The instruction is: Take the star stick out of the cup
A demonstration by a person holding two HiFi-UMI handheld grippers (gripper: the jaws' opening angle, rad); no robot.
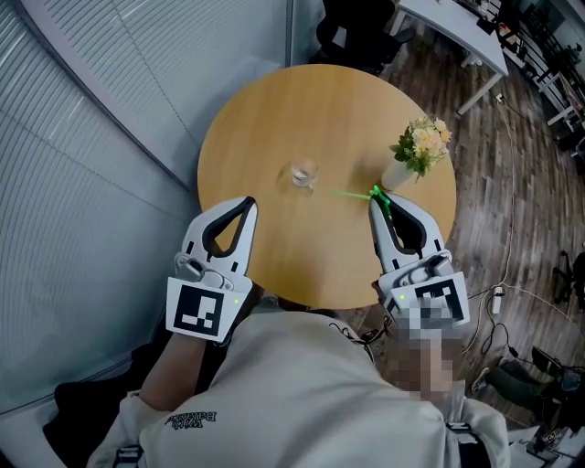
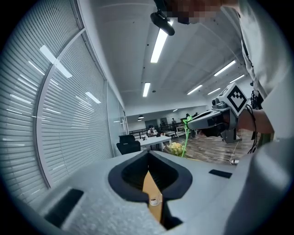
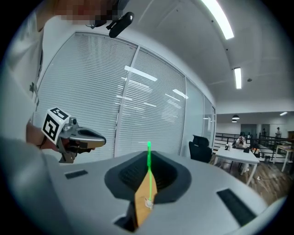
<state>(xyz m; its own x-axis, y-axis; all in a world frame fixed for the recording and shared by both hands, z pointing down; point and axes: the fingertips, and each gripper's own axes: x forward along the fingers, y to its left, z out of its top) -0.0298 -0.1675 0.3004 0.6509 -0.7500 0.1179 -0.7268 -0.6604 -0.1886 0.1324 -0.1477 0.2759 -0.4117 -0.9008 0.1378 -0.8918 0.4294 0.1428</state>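
Observation:
A clear glass cup (image 1: 303,174) stands near the middle of the round wooden table (image 1: 274,119). My right gripper (image 1: 375,202) is shut on the green star stick (image 1: 352,195), which pokes out leftward from its tips, outside the cup and to its right. In the right gripper view the star stick (image 3: 149,161) rises between the closed jaws of the right gripper (image 3: 148,158). My left gripper (image 1: 249,205) hovers over the table's near left edge, jaws together and holding nothing. The left gripper view shows its own jaws closed, with the right gripper (image 2: 193,123) and the star stick (image 2: 185,137) beyond.
A white vase of pale flowers (image 1: 416,149) stands on the table's right side, just beyond my right gripper. Window blinds (image 1: 82,119) run along the left. Office desks (image 1: 457,27) and wooden floor (image 1: 512,183) lie to the right.

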